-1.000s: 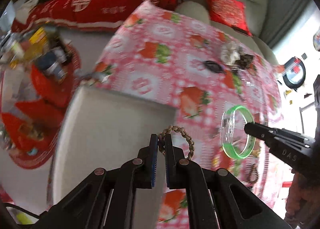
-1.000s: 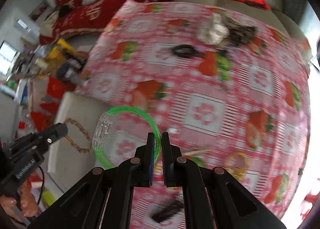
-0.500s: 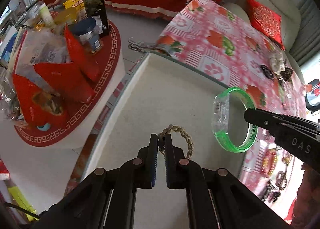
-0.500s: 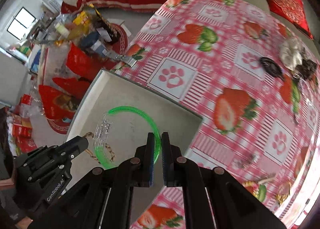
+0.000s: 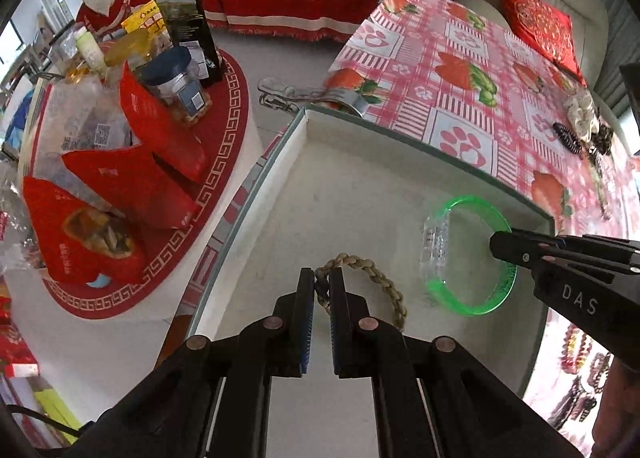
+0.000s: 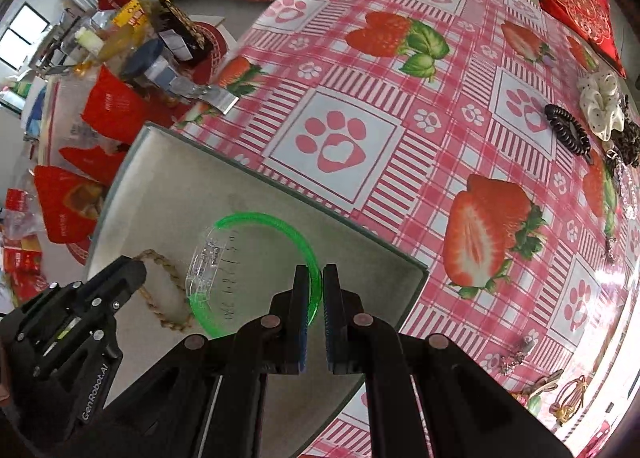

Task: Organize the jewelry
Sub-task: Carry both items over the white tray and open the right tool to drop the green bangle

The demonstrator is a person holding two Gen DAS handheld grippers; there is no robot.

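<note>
My left gripper (image 5: pixel 322 278) is shut on a tan braided bracelet (image 5: pixel 380 282), which loops out to the right of the fingertips just above the pale floor of a white tray (image 5: pixel 296 138). My right gripper (image 6: pixel 316 278) is shut on the rim of a translucent green bangle (image 6: pixel 280 224) with a clear plastic clasp, held over the same tray (image 6: pixel 168 178). In the left wrist view the right gripper (image 5: pixel 496 246) and green bangle (image 5: pixel 472 308) sit to the right. In the right wrist view the left gripper (image 6: pixel 136 272) and braided bracelet (image 6: pixel 164 290) are at lower left.
The tray rests on a pink strawberry-and-paw tablecloth (image 6: pixel 400 78). Hair ties and scrunchies (image 6: pixel 592 114) lie at its far right, and more jewelry (image 6: pixel 560 398) near the front edge. A round side table with red packets and bottles (image 5: pixel 120 138) stands left of the tray.
Both grippers moved from over the tablecloth to over the white tray and sank closer to its floor, each keeping hold of its piece.
</note>
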